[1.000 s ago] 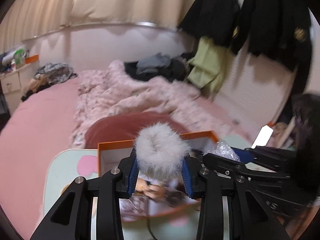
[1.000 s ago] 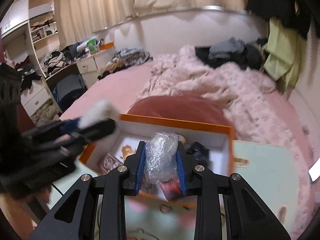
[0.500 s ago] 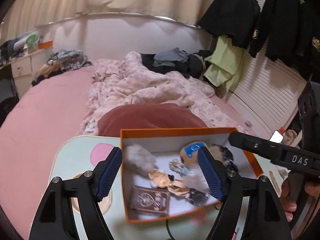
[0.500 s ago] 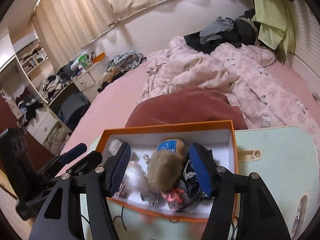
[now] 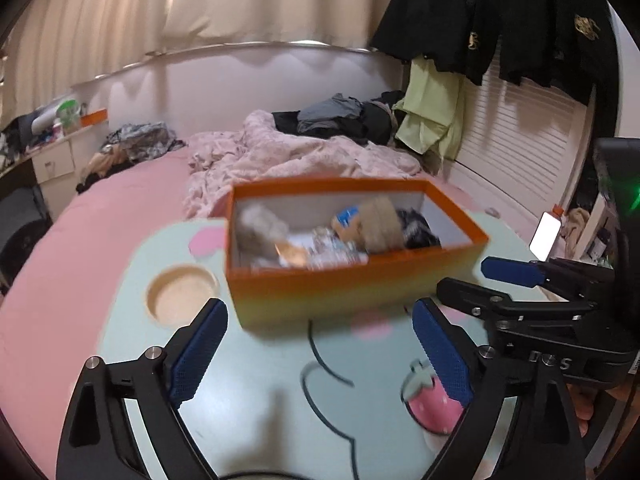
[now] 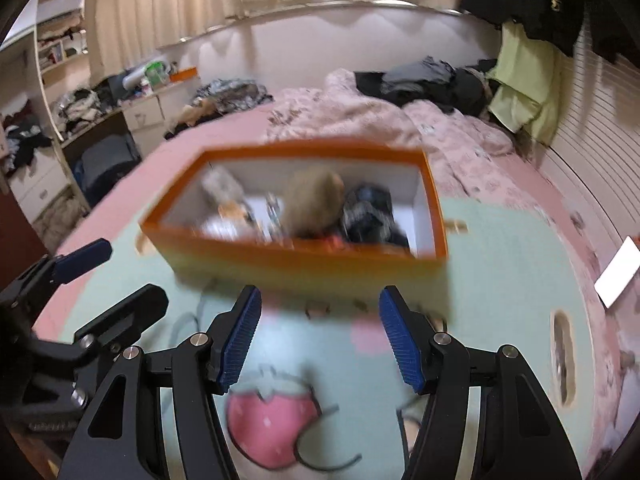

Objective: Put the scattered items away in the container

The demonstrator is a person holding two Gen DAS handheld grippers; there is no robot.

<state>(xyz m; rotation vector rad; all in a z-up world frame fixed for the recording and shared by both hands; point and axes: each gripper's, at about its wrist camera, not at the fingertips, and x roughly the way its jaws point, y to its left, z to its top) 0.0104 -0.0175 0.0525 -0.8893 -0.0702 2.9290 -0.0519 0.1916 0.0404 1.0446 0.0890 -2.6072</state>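
An orange box [image 5: 352, 284] stands on a mint-green lap table [image 5: 260, 360]. Inside lie a grey fluffy ball [image 5: 260, 228], a tan fluffy ball [image 5: 380, 220], a crinkly clear packet [image 5: 336, 252] and a black item [image 5: 416, 228]. My left gripper [image 5: 318, 308] hovers over the table just short of the box's front wall; its jaws are opening with nothing between them. In the right wrist view the box [image 6: 304, 264] and the tan ball [image 6: 316, 200] look blurred. There, my right gripper [image 6: 320, 294] is open and empty, close to the front wall.
The table has a round cup recess [image 5: 182, 298] at its left and a strawberry print [image 5: 432, 404] near me. A lit phone [image 5: 544, 236] lies to the right. A pink bed with a crumpled blanket [image 5: 300, 156] lies behind the box.
The left gripper let go of the grey fluffy ball and the right let go of the clear packet, both into the box. Both opened, then drew back and sank toward the table.
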